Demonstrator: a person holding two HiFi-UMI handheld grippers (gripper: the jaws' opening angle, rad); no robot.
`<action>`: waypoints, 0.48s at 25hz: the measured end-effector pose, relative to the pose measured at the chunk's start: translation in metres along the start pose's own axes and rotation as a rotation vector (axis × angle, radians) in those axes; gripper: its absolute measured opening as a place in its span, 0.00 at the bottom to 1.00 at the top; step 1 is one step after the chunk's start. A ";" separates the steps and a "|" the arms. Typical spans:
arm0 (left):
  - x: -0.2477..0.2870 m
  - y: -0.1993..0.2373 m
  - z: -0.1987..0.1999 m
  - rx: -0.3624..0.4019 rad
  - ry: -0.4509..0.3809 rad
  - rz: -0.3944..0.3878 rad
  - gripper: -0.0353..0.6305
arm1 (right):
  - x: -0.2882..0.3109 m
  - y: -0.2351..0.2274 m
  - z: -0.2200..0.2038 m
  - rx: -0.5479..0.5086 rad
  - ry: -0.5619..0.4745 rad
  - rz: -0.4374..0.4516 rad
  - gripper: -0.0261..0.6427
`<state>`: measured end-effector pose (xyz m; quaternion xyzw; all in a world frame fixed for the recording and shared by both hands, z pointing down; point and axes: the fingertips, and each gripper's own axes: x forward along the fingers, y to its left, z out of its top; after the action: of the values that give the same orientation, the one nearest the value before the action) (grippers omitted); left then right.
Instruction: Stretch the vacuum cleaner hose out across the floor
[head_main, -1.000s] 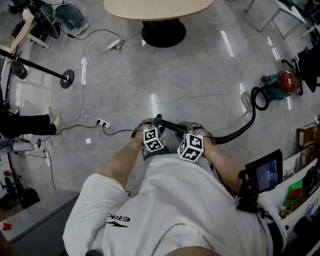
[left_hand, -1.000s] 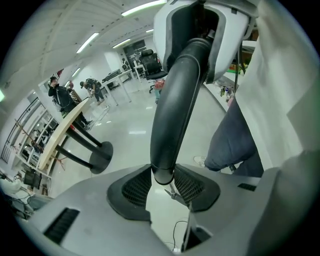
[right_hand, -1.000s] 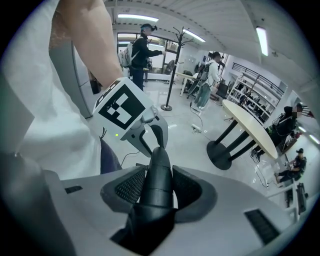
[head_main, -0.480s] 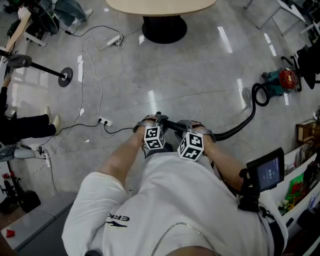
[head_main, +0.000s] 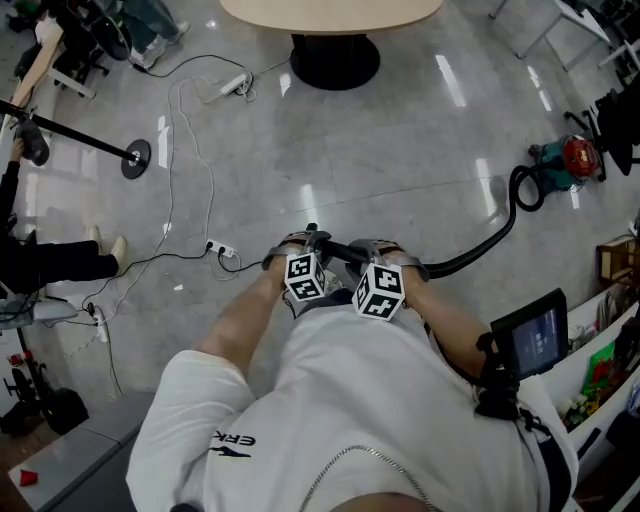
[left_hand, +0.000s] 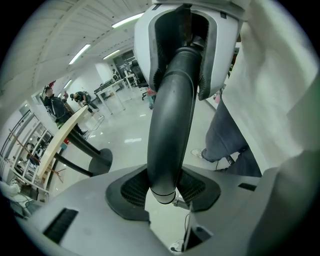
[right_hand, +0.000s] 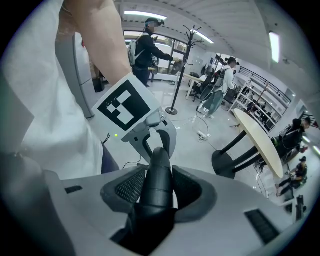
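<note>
Left gripper (left_hand: 165, 192) and right gripper (right_hand: 159, 189) are both clamping the hose (head_main: 478, 257), well apart from the vacuum (head_main: 563, 160).
In the head view the marker cubes (head_main: 306, 278) are covering the jaws, so the grip is showing only in the gripper views. There each pair of jaws is standing wide and pressing on both sides of the hose's stiff dark end. The left gripper is holding it at the end farthest from the vacuum, with the tip poking just past its pads, and the right gripper is holding it just beside, nearer the vacuum. From there the hose is curving over the floor (head_main: 380, 160) towards the vacuum and looping just before it. The joint there is too small to make out.
</note>
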<state>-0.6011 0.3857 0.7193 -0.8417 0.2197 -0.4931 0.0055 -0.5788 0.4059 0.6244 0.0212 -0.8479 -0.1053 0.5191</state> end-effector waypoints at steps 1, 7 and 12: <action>-0.004 0.001 -0.007 -0.005 0.006 0.005 0.27 | 0.004 0.001 0.007 -0.002 -0.004 0.002 0.29; -0.031 0.014 -0.052 -0.041 0.039 0.052 0.27 | 0.024 0.005 0.051 -0.031 -0.039 0.020 0.29; -0.049 0.028 -0.081 -0.079 0.064 0.093 0.27 | 0.038 0.002 0.079 -0.061 -0.064 0.040 0.29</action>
<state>-0.6989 0.3959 0.7144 -0.8140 0.2779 -0.5100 -0.0120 -0.6665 0.4148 0.6233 -0.0149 -0.8607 -0.1217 0.4942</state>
